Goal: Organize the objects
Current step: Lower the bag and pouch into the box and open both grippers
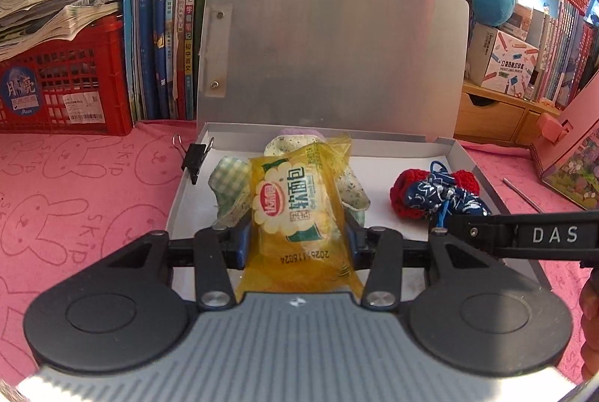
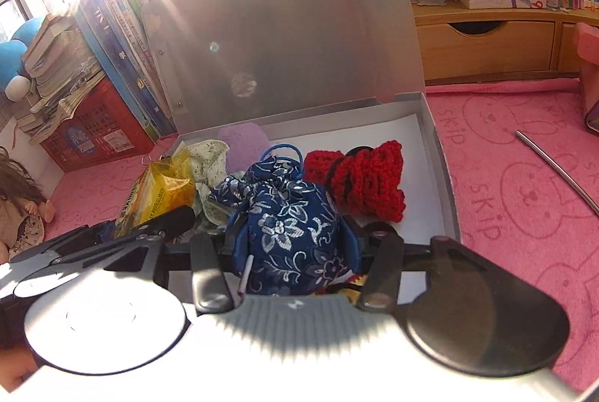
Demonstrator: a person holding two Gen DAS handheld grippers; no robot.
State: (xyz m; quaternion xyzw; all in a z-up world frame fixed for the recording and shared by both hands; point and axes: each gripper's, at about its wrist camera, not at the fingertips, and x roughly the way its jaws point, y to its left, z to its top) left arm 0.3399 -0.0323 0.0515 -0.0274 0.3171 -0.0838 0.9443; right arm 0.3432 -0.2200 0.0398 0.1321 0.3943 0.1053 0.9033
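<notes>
Clamped mid-body in the left gripper [image 1: 295,233], the yellow bread packet [image 1: 295,211] hangs over the open grey box [image 1: 471,169]; its film looks light, slippery and crushable. Beside it, the right gripper [image 2: 294,244] squeezes the soft blue floral pouch [image 2: 288,226] around its belly, near the red crochet piece [image 2: 359,181]. Pink cloth covers the desk [image 1: 75,177].

A glossy yellow plastic bread packet [image 1: 295,211], a sheeny blue brocade cloth pouch [image 2: 290,233] and a rough red crocheted piece [image 2: 359,183] sit over a matt white box [image 1: 470,169] with frosted translucent plastic lid [image 1: 337,57], on pink terry cloth [image 1: 75,184].
</notes>
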